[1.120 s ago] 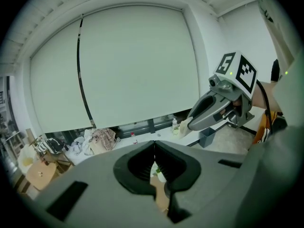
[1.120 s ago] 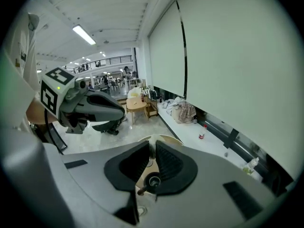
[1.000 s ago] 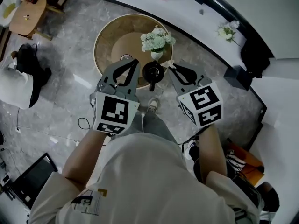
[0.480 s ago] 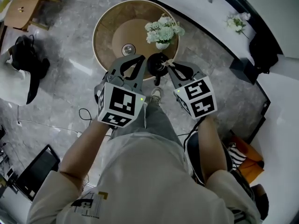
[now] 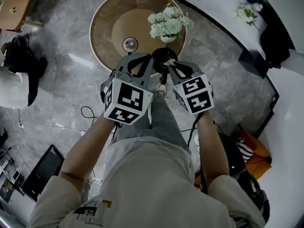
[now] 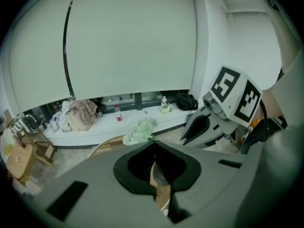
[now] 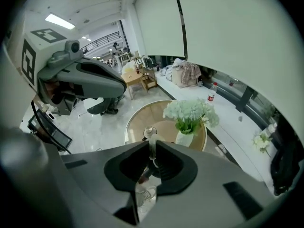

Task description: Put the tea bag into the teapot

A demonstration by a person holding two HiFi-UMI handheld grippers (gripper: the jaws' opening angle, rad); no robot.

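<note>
Both arms reach forward, grippers side by side at the near edge of the round wooden table (image 5: 102, 27). The right gripper (image 7: 152, 144) has its jaws pinched on the tea bag (image 7: 152, 150), a thin white strip caught at the tips, right over the black teapot (image 5: 164, 57). The left gripper (image 6: 153, 144) hangs just beside the pot, jaws closed together with nothing in them. A vase of white flowers (image 5: 168, 23) and a small metal disc (image 5: 129, 44) sit on the table, with grey marble floor (image 5: 61, 80) all round and a curved white ledge (image 5: 213, 13) beyond.
</note>
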